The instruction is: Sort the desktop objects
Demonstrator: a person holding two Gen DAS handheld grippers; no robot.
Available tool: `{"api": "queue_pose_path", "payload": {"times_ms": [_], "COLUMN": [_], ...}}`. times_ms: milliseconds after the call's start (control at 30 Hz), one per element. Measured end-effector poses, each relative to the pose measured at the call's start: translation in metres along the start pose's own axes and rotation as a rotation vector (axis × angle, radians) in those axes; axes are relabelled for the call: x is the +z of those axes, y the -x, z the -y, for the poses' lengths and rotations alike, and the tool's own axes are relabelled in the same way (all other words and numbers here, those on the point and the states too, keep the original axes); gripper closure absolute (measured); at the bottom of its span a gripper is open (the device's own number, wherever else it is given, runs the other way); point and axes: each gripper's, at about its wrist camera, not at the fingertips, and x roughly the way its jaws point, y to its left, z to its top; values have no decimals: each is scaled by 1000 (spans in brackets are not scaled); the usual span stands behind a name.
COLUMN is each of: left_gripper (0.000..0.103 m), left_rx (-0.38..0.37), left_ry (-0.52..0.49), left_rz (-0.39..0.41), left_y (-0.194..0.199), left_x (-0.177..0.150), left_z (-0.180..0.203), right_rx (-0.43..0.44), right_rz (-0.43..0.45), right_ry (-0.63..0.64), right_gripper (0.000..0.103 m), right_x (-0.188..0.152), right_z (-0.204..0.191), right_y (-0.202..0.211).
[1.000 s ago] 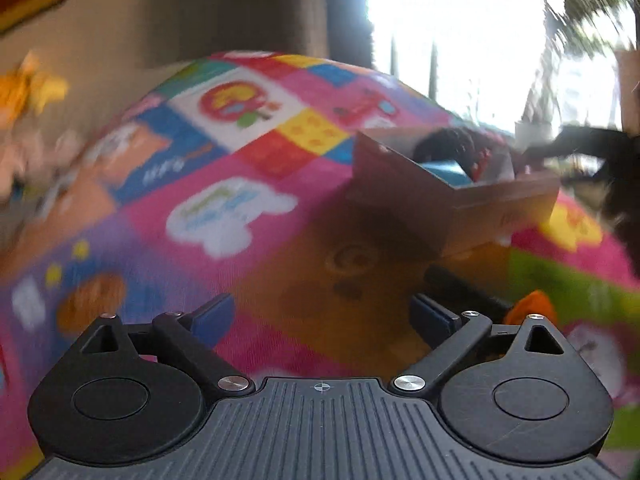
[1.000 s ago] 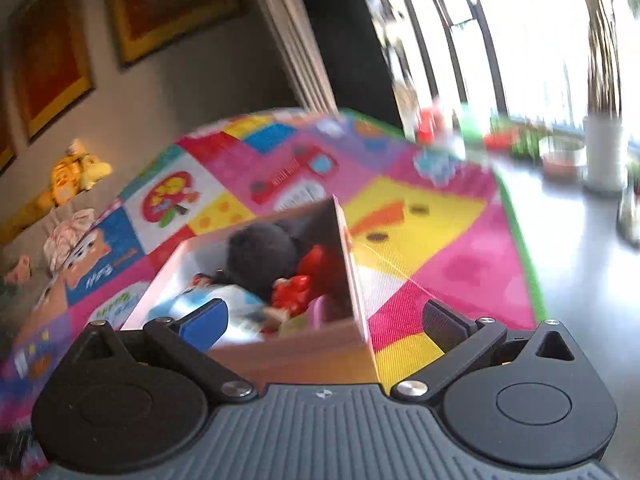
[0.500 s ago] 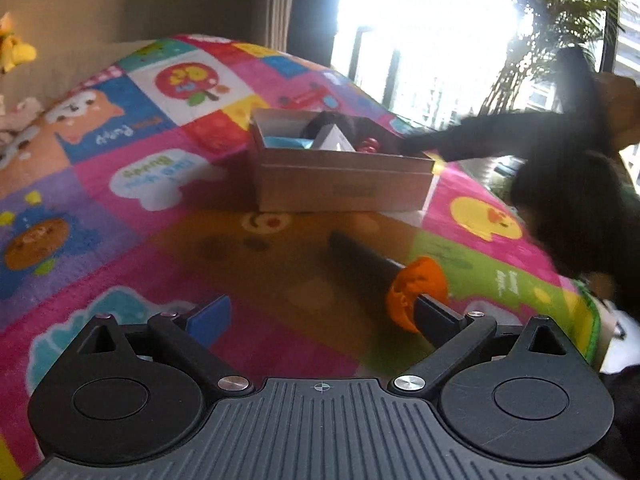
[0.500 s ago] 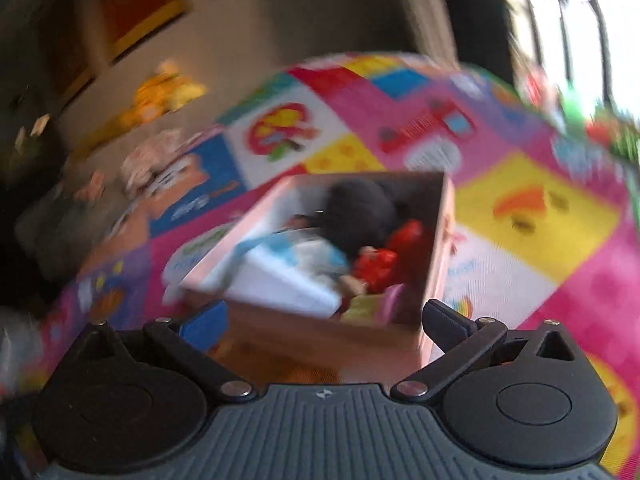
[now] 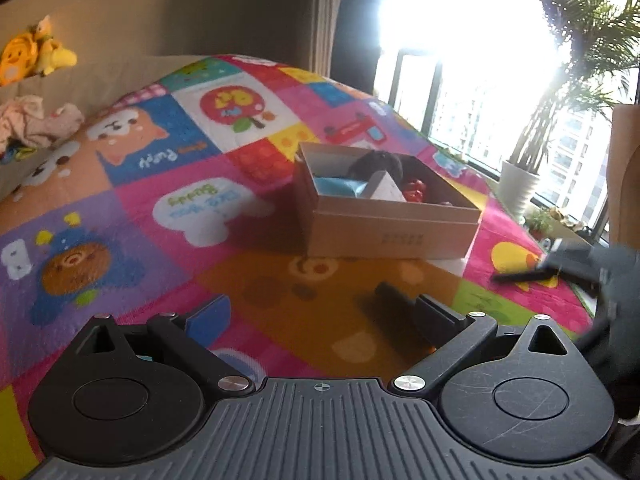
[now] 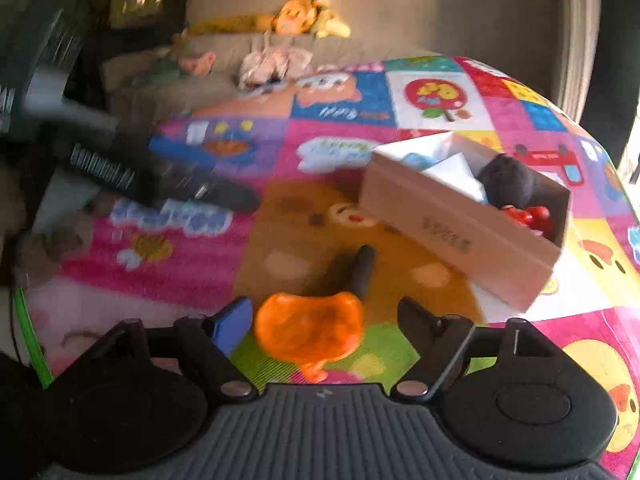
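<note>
Right tool [image 6: 320, 316] closing around the glossy orange disc of a black-handled object [image 6: 310, 330], pads not touching; left tool [image 5: 316, 316] apart, empty; matte cardboard box [image 6: 452, 236] nearby on the patchwork mat [image 6: 224, 264], print illegible.

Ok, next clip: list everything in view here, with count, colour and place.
mat: one, multicoloured cartoon squares, under everything
box: one, tan cardboard, open, mid-mat
box contents: dark plush, blue item, white item, red item
tool: one, orange head on black handle, on the mat near the box
plush toys: yellow-orange, on the sofa behind
cloth: pinkish heap, sofa
plant: one, white pot, by the window
left tongs: open, empty
right tongs: closing, orange head between the fingers, untouched
</note>
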Motion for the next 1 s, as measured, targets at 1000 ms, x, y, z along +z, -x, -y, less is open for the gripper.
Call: {"api": "queue_pose_path", "payload": {"times_ms": [1000], "left_gripper": [2], "left_rx": [58], "left_ry": [32], "left_rz": [-41], "left_y": [-14], "left_x": [6], "left_z": [-4], "right_rx": [-4], "right_rz": [-60], "right_ry": [59], "right_gripper": [30], "right_x": [-15], "right_z": [-17], "right_y": [-16]}}
